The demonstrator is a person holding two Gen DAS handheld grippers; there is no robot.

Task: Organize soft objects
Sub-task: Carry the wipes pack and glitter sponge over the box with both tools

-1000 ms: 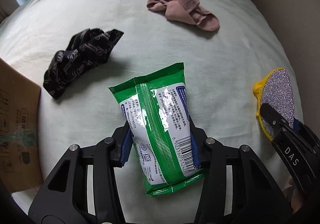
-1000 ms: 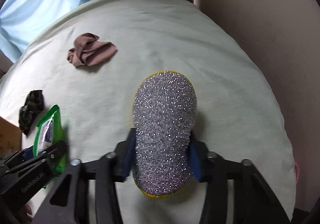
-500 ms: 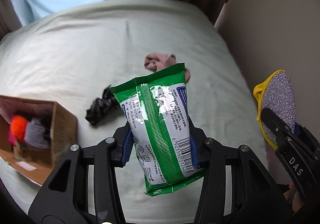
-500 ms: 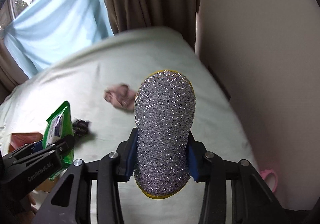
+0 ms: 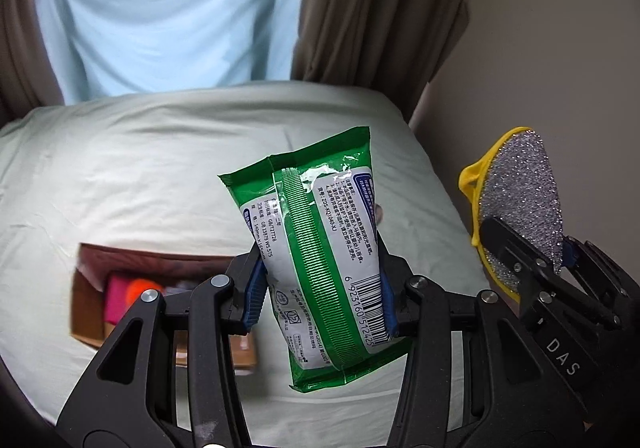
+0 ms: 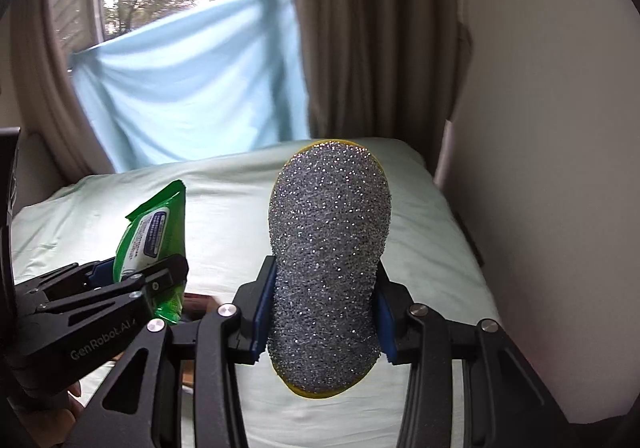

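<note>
**Carrying two soft items, both aloft above the bed**

Starting at the left: open box (image 5: 160, 300) sitting on the bed (image 5: 120, 168), something pink and something orange inside, edges blurred. Just right of it, left gripper (image 5: 322, 288) clenched on the pack (image 5: 320, 248), green-and-white, barcode side up, pinched across its lower half between the blue pads (image 5: 254, 296), well clear of the sheet. Further right, right gripper (image 6: 324, 318) clamped on the sponge (image 6: 330, 264), glittery silver face with a yellow rim, squeezed at its waist, also off the bed. Curtain (image 6: 376, 40) and blue sheet (image 6: 192, 88) hanging behind; bare wall at far right.

Risks, as judged from here:
- Slick film on the pack, held low with most of its length beyond the pads: likely to slide or swing out on a quick tilt toward the box.
- Sponge compressed at the waist: liable to spring sideways on release and miss the opening.
- Both grippers close together and only one box: possible collision or a blocked drop if both go in at once.
- Box partly hidden behind the left gripper: easy to misjudge the rim and drop onto the bed.

Compared with a second ago: both items lying on the bed then, now lifted; views tilted up to curtain and window; box interior now visible; dark cloth and pink cloth no longer clearly in view.
</note>
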